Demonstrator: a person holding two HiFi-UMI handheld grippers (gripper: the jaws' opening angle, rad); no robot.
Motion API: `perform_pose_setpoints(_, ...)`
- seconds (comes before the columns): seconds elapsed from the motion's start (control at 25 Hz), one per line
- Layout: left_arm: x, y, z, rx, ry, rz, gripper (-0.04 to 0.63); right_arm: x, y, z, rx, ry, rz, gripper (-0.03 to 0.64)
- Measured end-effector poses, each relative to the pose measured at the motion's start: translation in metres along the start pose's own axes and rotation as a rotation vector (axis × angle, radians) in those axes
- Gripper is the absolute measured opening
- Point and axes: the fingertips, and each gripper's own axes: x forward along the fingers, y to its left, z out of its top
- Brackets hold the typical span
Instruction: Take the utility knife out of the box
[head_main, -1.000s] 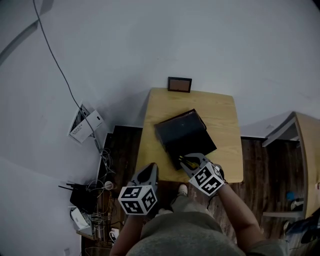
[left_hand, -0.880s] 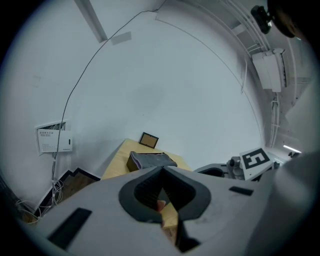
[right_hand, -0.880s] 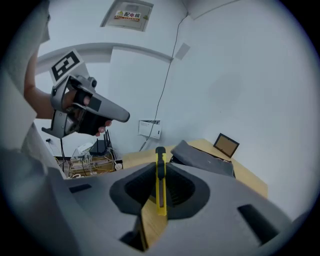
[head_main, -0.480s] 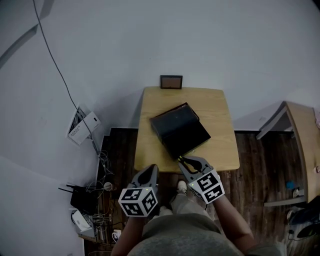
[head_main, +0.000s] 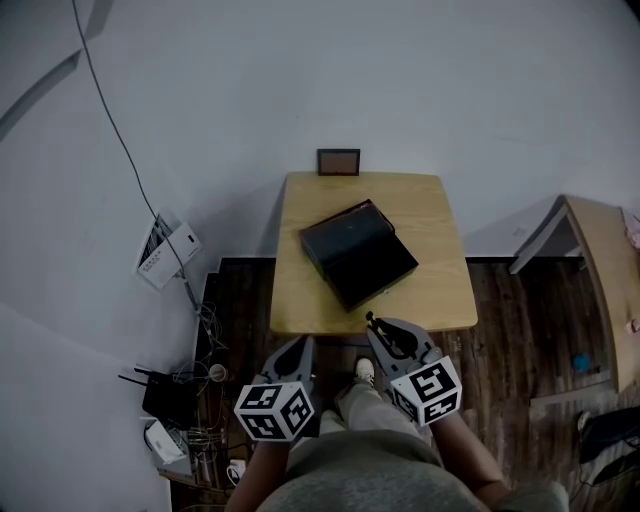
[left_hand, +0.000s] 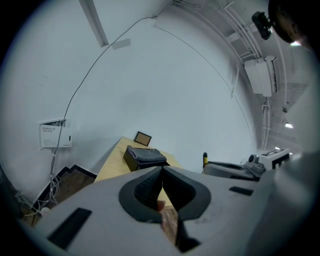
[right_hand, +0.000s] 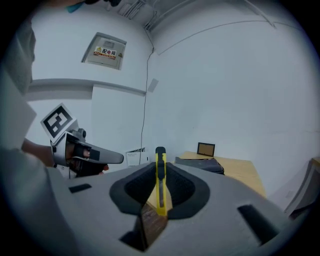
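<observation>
I see a yellow, black-tipped utility knife (right_hand: 160, 182), a black box (head_main: 358, 255) and a pale wood table (head_main: 435, 215).

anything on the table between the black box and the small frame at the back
Nothing: in the head view only bare tabletop lies between the black box and the frame.

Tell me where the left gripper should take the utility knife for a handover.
Take the black-capped end of the utility knife that sticks out past the fingers of the right gripper, coming from beyond the tip onto its broad flat sides; the lower handle is already clamped.
</observation>
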Motion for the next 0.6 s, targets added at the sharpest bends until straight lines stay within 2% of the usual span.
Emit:
perform_pose_setpoints(0.2,-0.0064,0.0007,-0.0042,-0.002,0.001,0.000,0.003,-0.0072,-0.0035,-0.0055,0.023,-0.005,-0.038,0.051)
perform_pose_setpoints(0.6,-0.0064,0.0048,0.0020,0.000,-0.012,0.007,0.005,-0.0084,-0.0067,0.0037,0.043,-0.036,-0.052,0.051)
